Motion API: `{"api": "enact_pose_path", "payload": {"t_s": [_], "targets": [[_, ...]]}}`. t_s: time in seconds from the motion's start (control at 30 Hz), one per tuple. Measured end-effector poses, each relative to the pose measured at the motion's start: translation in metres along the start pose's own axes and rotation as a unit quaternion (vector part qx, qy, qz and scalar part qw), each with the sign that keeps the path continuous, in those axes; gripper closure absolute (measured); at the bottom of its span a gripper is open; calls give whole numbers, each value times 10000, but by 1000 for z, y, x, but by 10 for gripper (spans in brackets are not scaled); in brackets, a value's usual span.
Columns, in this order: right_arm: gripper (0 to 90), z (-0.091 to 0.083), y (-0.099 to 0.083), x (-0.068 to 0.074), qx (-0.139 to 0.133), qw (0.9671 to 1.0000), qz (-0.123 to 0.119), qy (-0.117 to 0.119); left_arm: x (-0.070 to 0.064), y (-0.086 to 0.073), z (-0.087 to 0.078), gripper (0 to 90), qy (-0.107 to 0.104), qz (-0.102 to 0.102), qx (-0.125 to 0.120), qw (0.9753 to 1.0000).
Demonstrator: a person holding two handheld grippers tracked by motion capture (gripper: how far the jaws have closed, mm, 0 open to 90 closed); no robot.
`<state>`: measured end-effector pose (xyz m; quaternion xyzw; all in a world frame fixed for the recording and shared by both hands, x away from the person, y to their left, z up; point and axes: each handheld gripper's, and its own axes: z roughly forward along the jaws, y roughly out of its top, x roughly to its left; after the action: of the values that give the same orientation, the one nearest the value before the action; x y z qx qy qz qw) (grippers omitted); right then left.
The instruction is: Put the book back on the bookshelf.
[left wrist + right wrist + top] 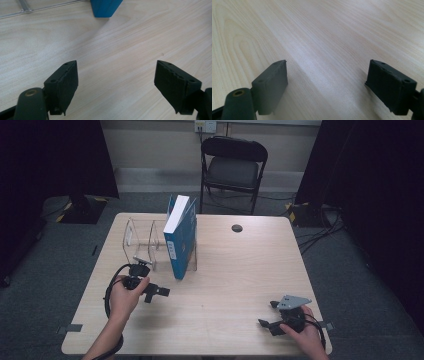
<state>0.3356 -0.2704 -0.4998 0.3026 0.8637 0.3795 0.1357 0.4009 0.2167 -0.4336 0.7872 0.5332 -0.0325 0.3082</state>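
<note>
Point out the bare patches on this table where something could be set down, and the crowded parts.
Free: the wide stretch of table from the blue book to the right edge, broken only by a small dark disc near the far edge; also the middle between the left gripper and right gripper. Crowded: the far-left part, with the clear rack and leaning book.

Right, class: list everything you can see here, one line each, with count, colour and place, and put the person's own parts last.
Book: one, blue, upright in the rack's right end slot.
Rack: one, clear acrylic, left of table centre.
Table: one, pale wood, mid-room.
Grommet: one, dark, table's far side.
Folding chair: one, black, behind the table.
Left gripper: one, black, jaws open, near the book.
Right gripper: one, black, jaws open, near right corner.
</note>
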Motion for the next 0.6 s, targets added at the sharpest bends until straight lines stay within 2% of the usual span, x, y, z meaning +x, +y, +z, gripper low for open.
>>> {"api": "enact_pose_path", "payload": {"t_s": [0.37,0.6], "targets": [[161,0,0,0,0,10000,0,1,10,-14,13,197,-55,9,60,10000],[161,0,0,0,0,10000,0,1,17,-25,17,199,0,40,83,10000]]}}
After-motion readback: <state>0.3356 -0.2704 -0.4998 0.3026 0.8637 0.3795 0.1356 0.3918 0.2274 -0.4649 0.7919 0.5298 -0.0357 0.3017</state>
